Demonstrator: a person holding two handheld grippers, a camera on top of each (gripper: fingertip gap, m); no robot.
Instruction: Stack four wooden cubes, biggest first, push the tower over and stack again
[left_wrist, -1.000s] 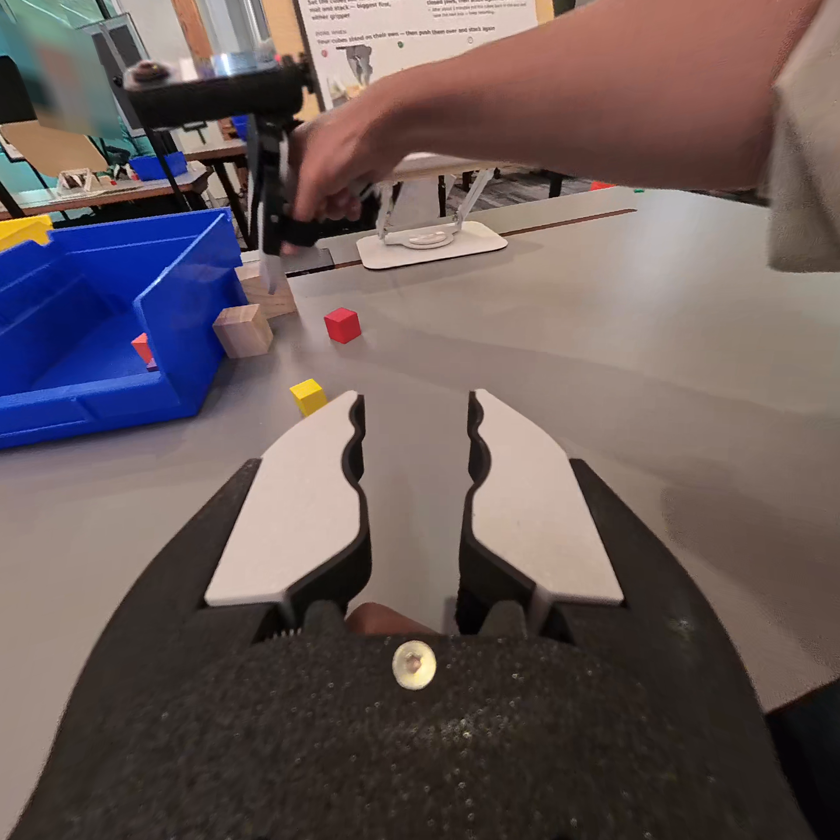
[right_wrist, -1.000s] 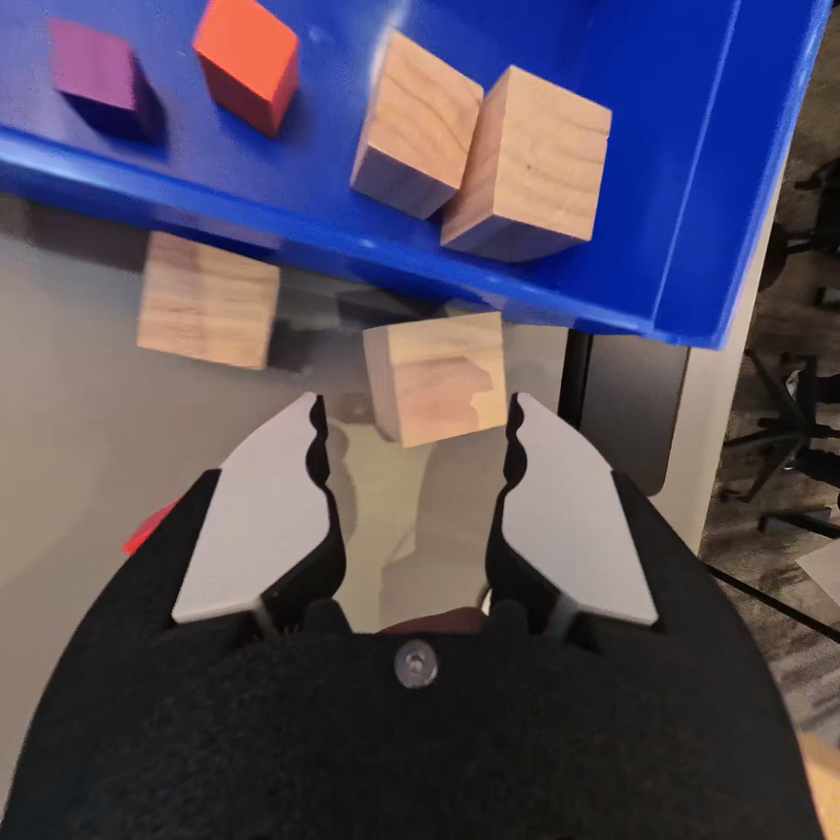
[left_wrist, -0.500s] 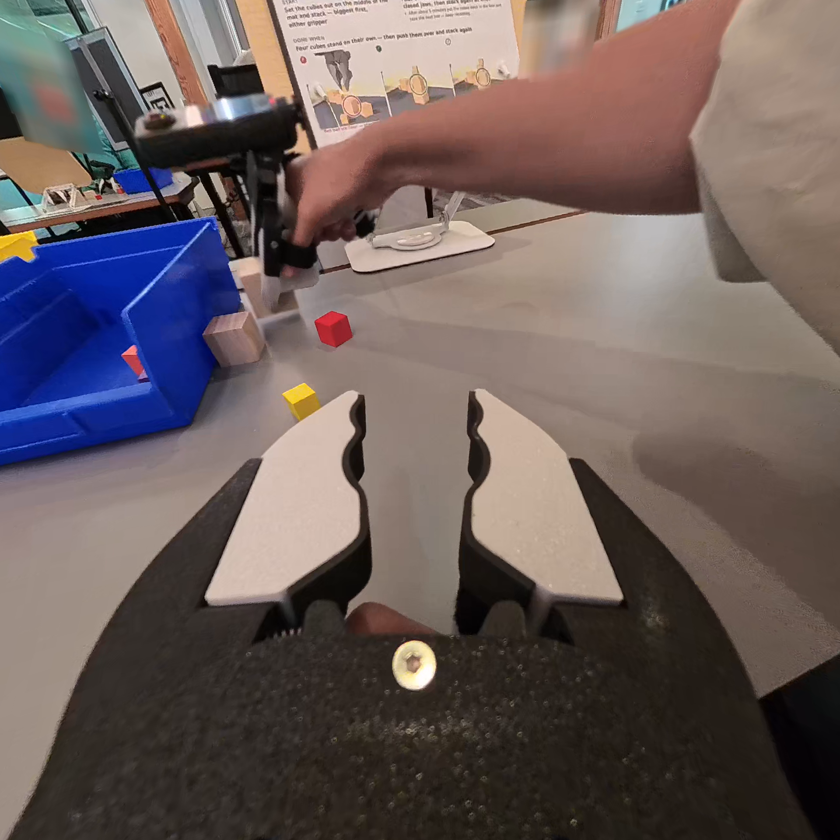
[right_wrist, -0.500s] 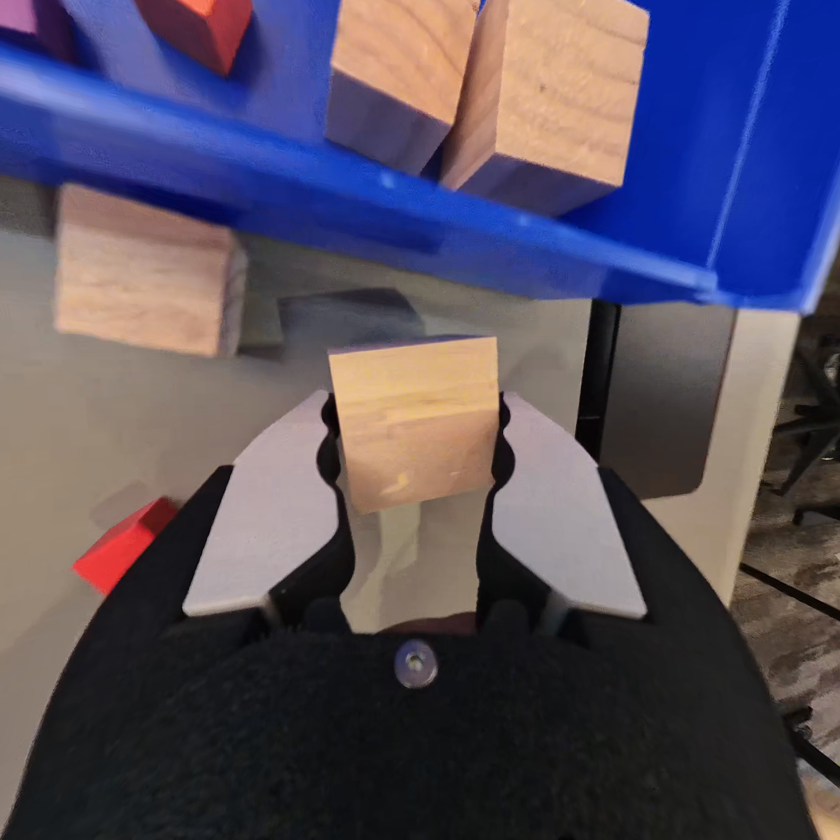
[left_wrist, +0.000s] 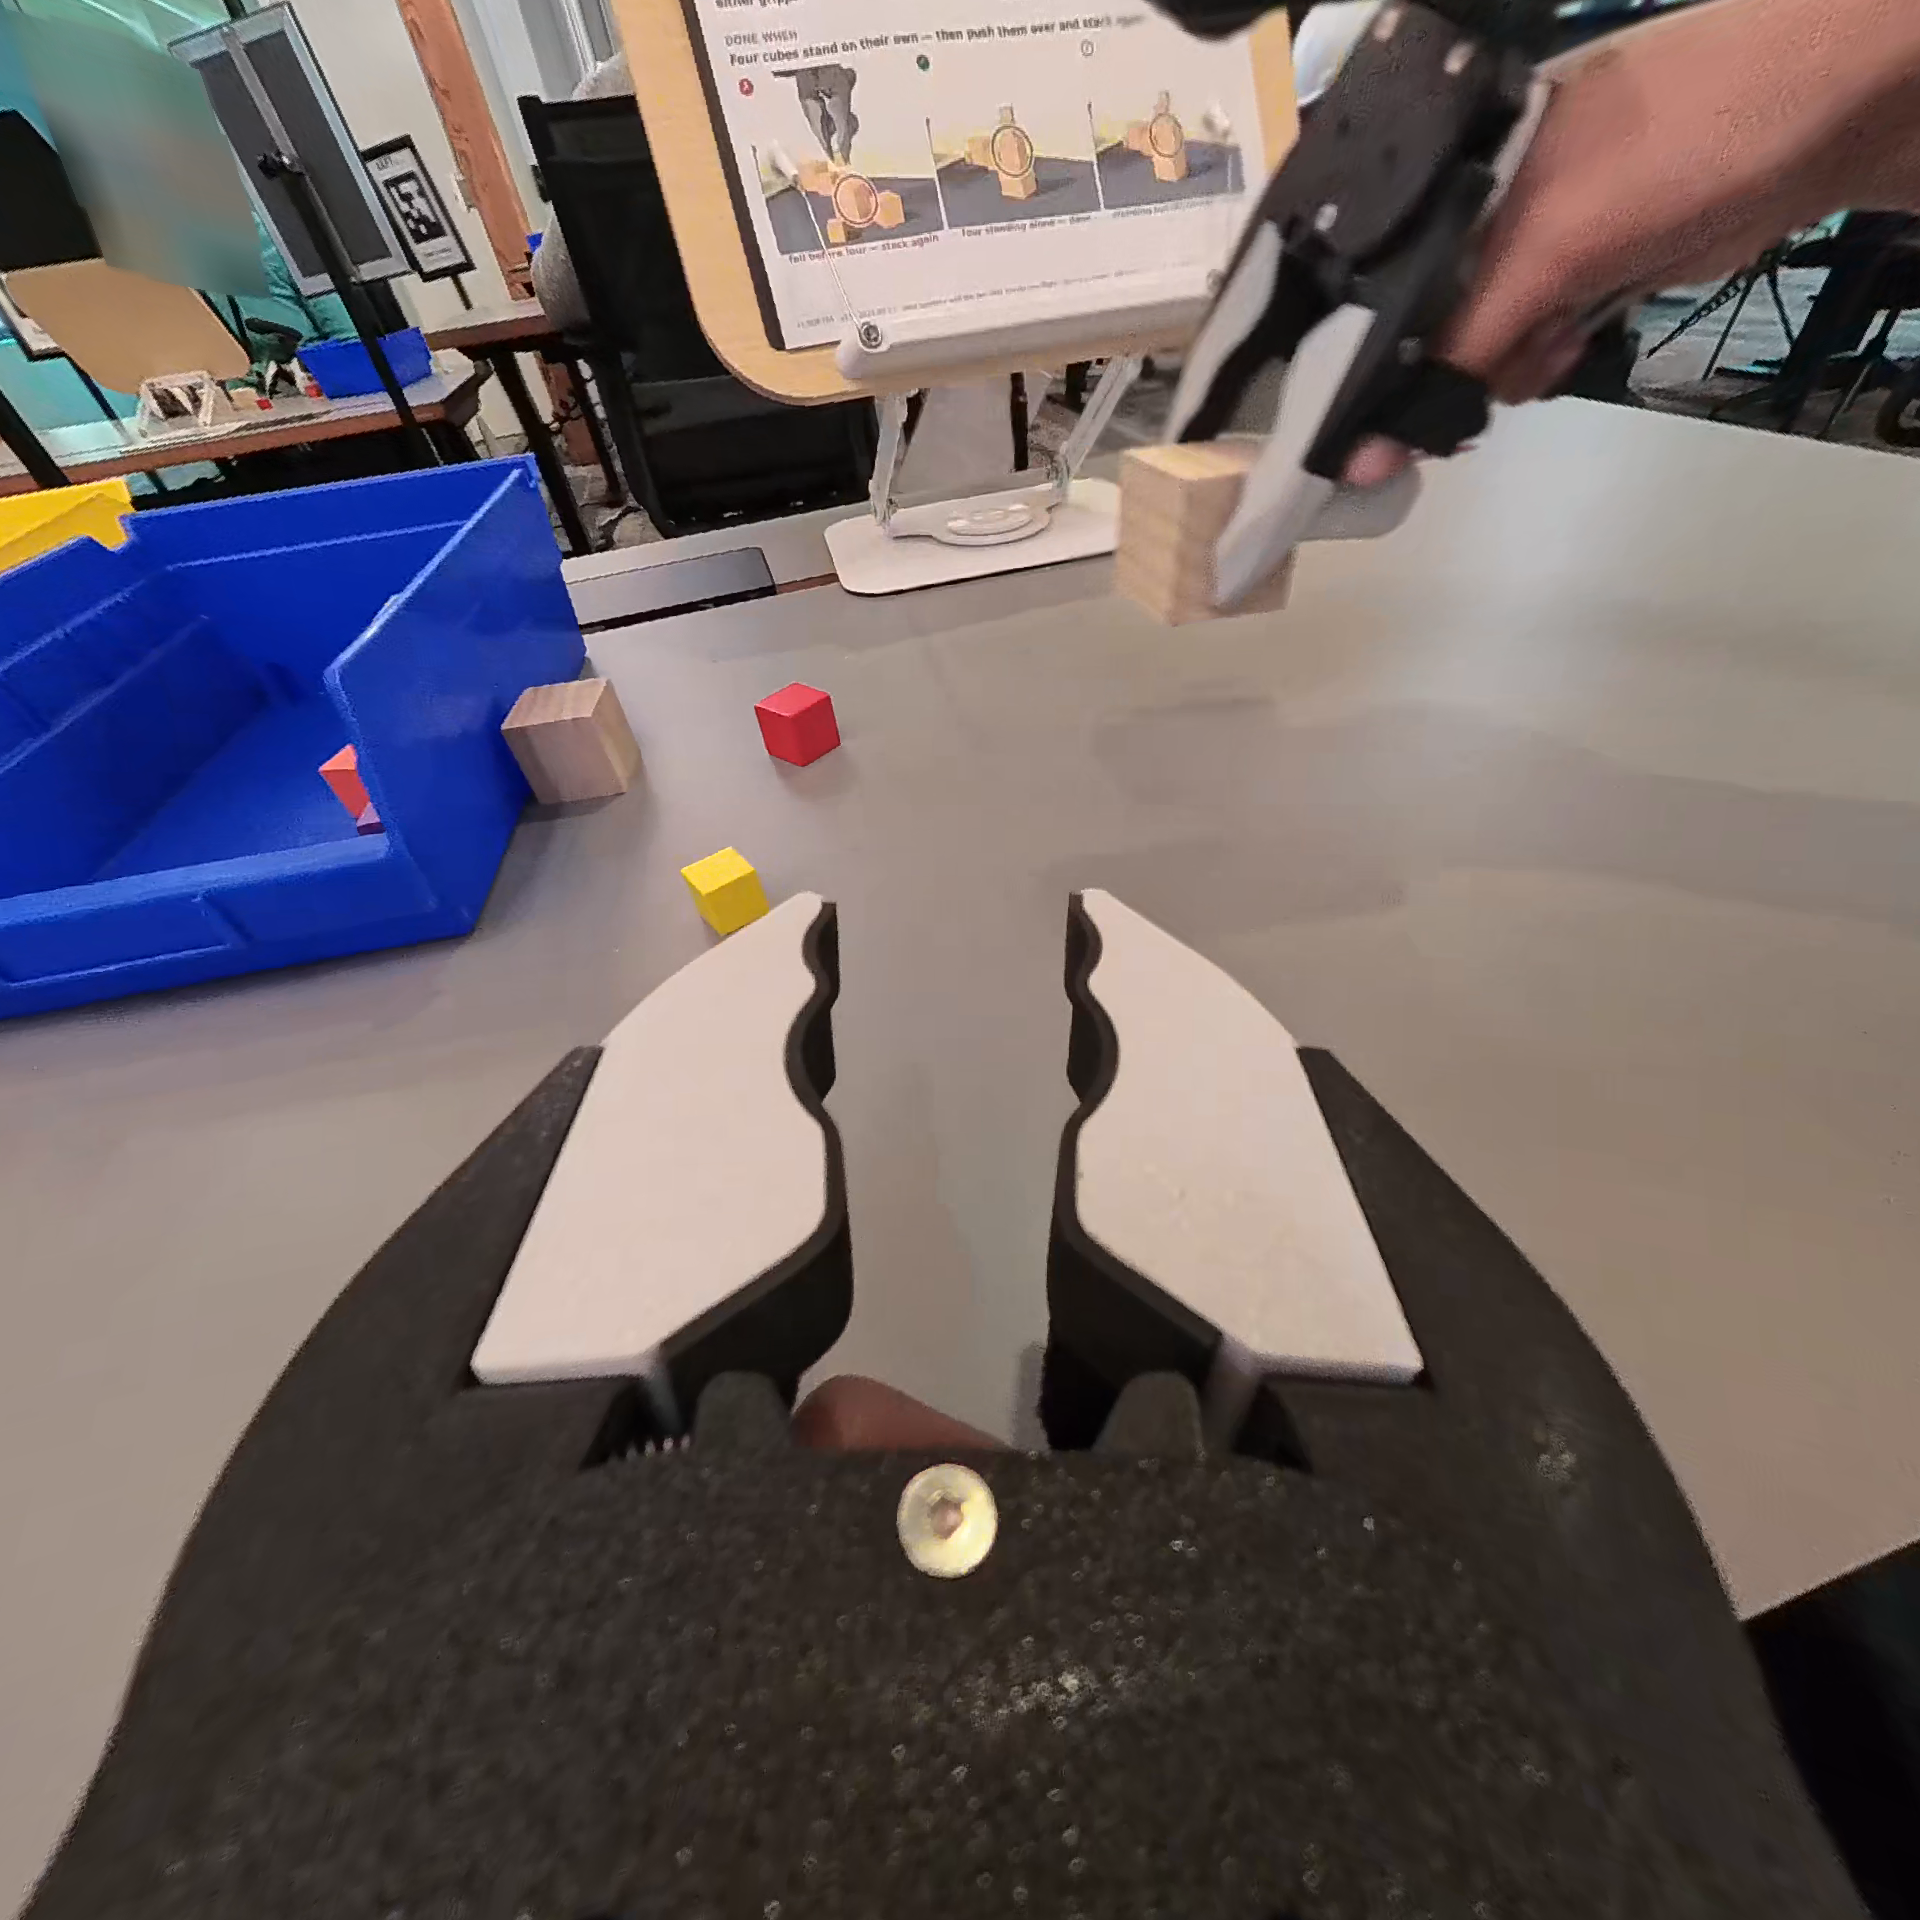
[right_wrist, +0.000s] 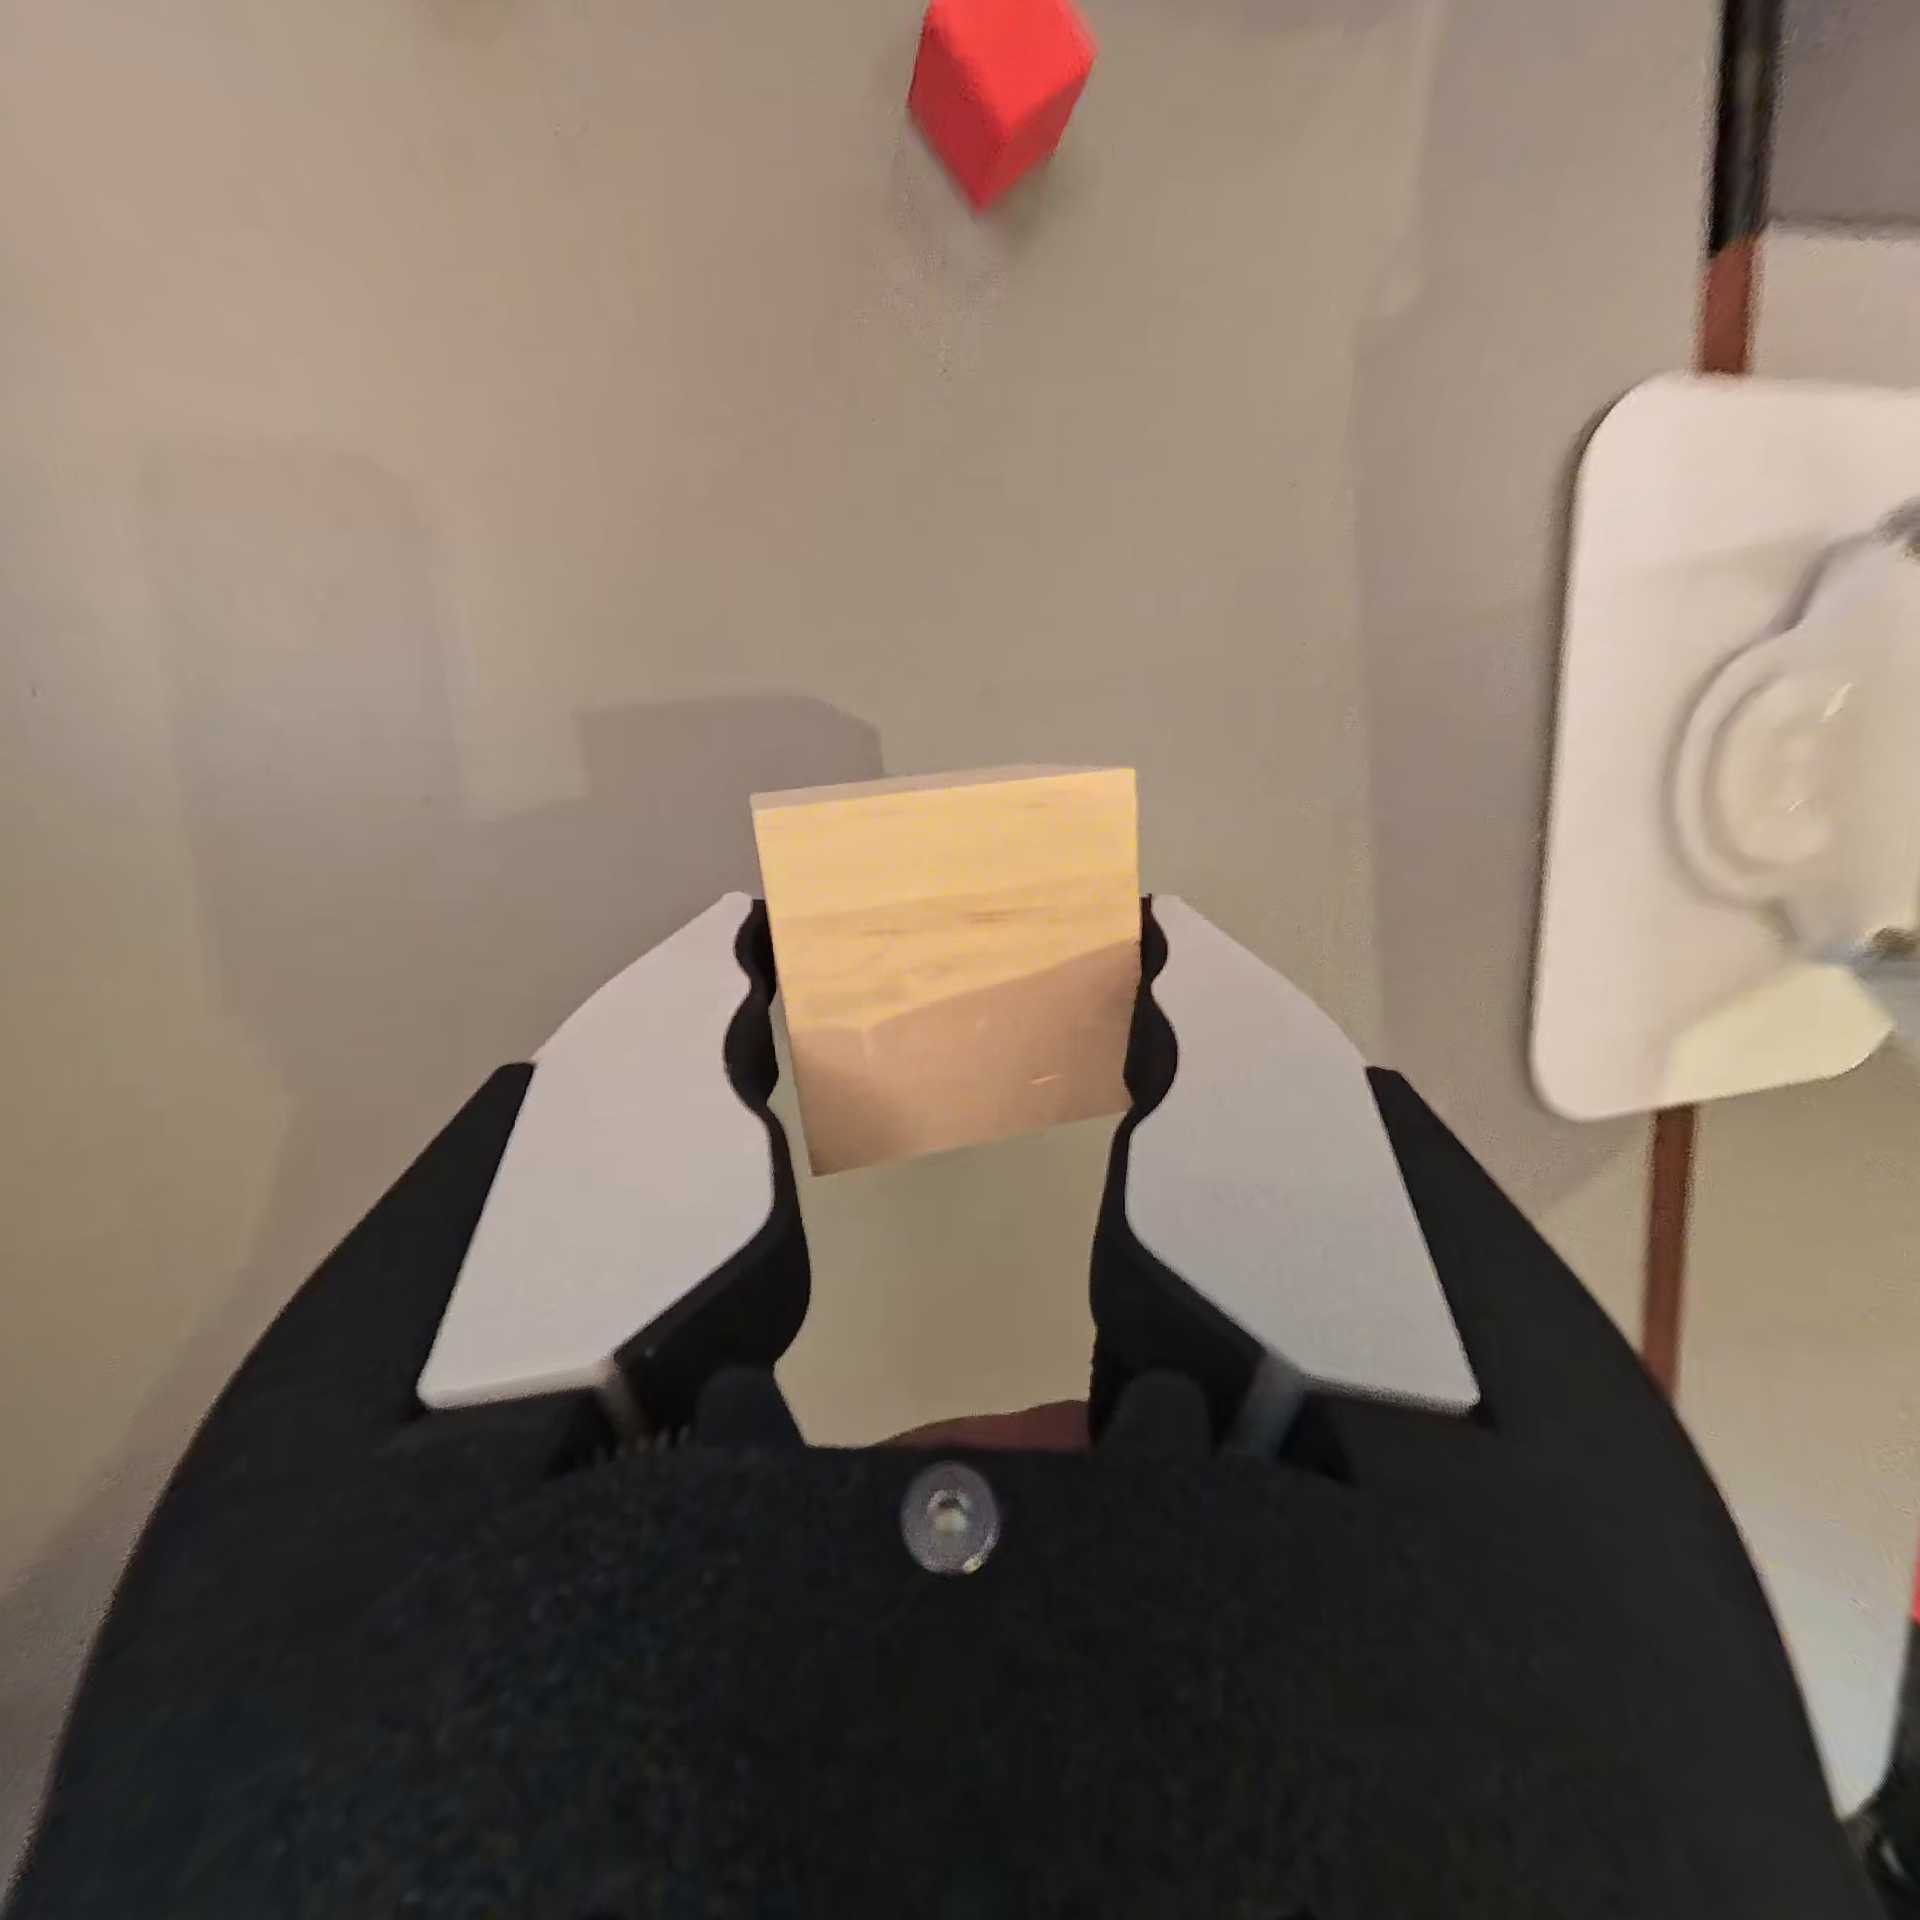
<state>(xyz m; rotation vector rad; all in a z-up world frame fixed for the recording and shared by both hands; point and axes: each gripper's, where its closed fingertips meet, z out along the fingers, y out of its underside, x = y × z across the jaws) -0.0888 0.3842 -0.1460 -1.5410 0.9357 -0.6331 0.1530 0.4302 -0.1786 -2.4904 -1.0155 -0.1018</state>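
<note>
1. The right tool (right_wrist: 951, 920) clamps a plain wooden cube (right_wrist: 951, 966) between its fingertips and holds it clear above the grey counter (right_wrist: 416, 416); the cube's shadow lies on the surface below.
2. In the left wrist view this same cube (left_wrist: 1174, 535) hangs in the air at the far right, near the white base of a sign stand (left_wrist: 977, 540).
3. The left tool (left_wrist: 948, 914) is empty, its jaws parted over bare counter in the near middle.
4. A second wooden cube (left_wrist: 571, 740) sits on the counter, touching the right wall of a blue bin (left_wrist: 436, 707) at the far left.
5. A small red cube (left_wrist: 798, 723) stands just right of it, apart.
6. A small yellow cube (left_wrist: 724, 889) lies nearer, just beside the left tool's left fingertip.
7. Inside the bin, an orange-red cube (left_wrist: 348, 779) shows partly behind the wall.
</note>
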